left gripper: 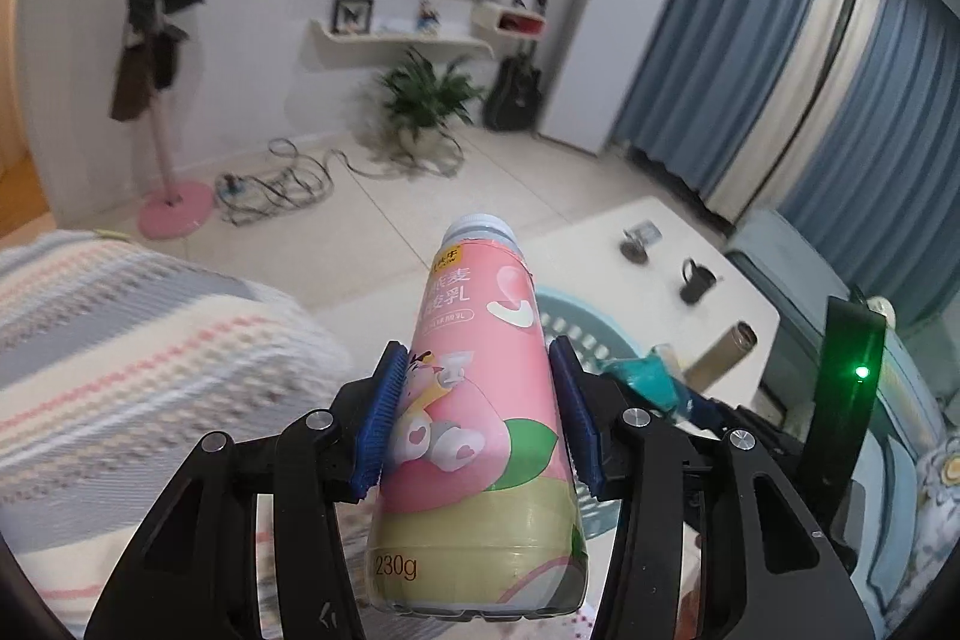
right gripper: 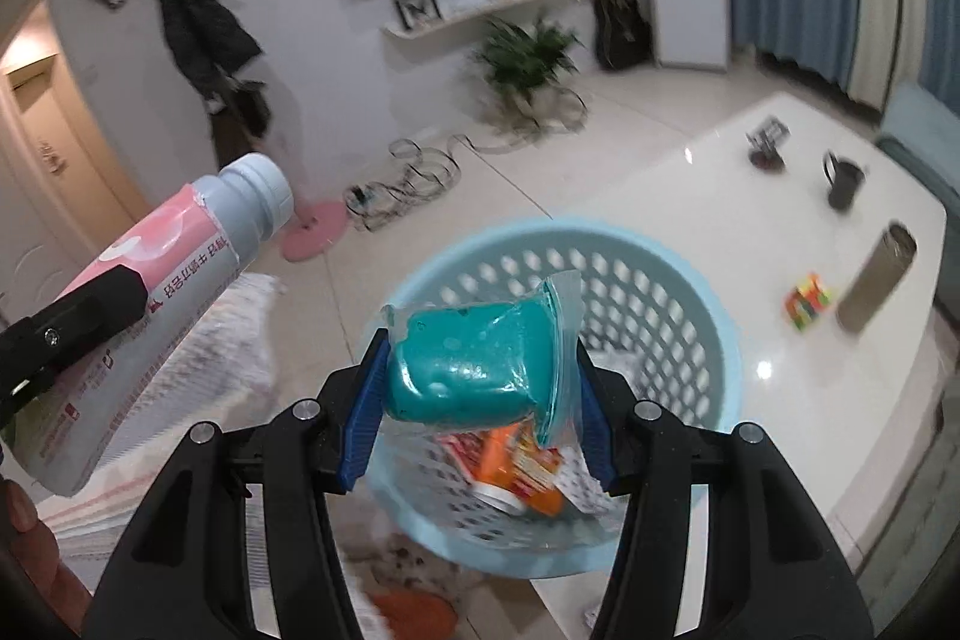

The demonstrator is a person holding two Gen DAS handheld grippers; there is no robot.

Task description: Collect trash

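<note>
Between your left gripper's [left gripper: 474, 418] blue fingers [left gripper: 377, 421] sits the pink yogurt bottle [left gripper: 480, 400], clamped at mid-body with its cap pointing away from you. Your right gripper [right gripper: 480, 394] is clenched on the crumpled teal cup [right gripper: 465, 376], its torn foil lid flapping beside the right-hand finger.

Below and just beyond the right fingers lies the pale blue basket [right gripper: 708, 316], standing on the white desk [right gripper: 840, 430]; an orange wrapper [right gripper: 522, 466] is already in it (so collection looks partly done).

Step in hand, as judged: dropping both pieces into the basket.

Notes for you:
- The teal cup hangs over the basket's mouth; let go only while it is well inside the rim, since the light cup with its loose foil may drift.
- The bottle is off to the left of the right fingers, outside the rim in the right wrist view. Bring it over the opening before releasing.
- Tip the bottle cap-down so it slides in and does not bounce off the rim.
- Keep clear of the mug [right gripper: 843, 184] and the metal flask [right gripper: 876, 286] beyond the basket.
</note>
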